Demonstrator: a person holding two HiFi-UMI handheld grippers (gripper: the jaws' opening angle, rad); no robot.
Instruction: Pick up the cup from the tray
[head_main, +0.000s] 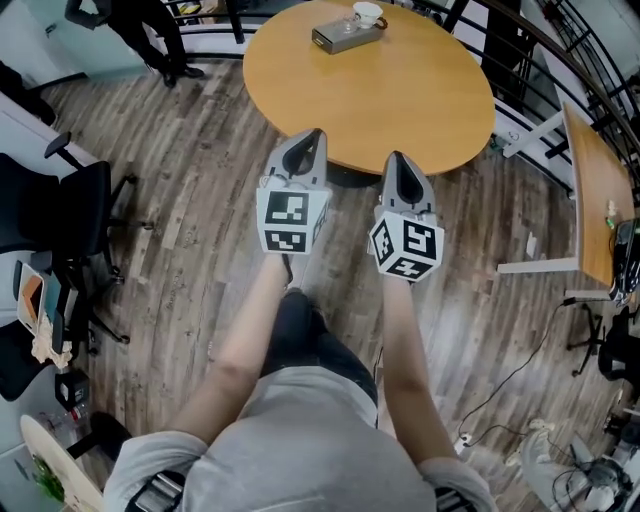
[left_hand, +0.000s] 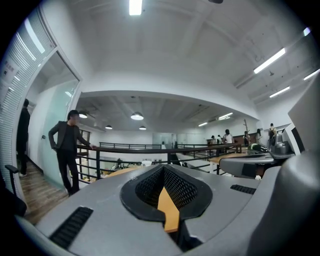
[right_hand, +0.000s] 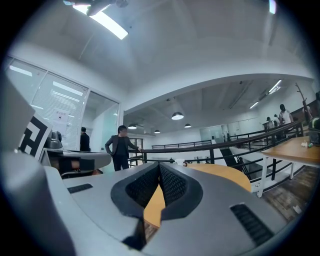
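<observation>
Head view, looking steeply down: the round wooden surface (head_main: 370, 95) is filling the upper middle of the picture. The left tongs (head_main: 314, 135) and right tongs (head_main: 397, 158) are pointing level toward its near edge, well apart from the load. Both tongs are sitting with their jaws pressed together and nothing between them, the tips meeting in each gripper view. A grey rectangular tray (head_main: 335, 40) is lying near the far edge of the surface, and the cup (head_main: 368, 14) is resting at the tray's far right end. Judging by its look, the cup is probably going to behave as a light, stiff, glazed, brittle piece, slippery under hard pads. A gentle hold across rim and wall, or beside the handle, is looking safest. The cup is showing as small, white and round-mouthed, with a darker loop at its right, possibly a handle; finer detail is too small to tell
</observation>
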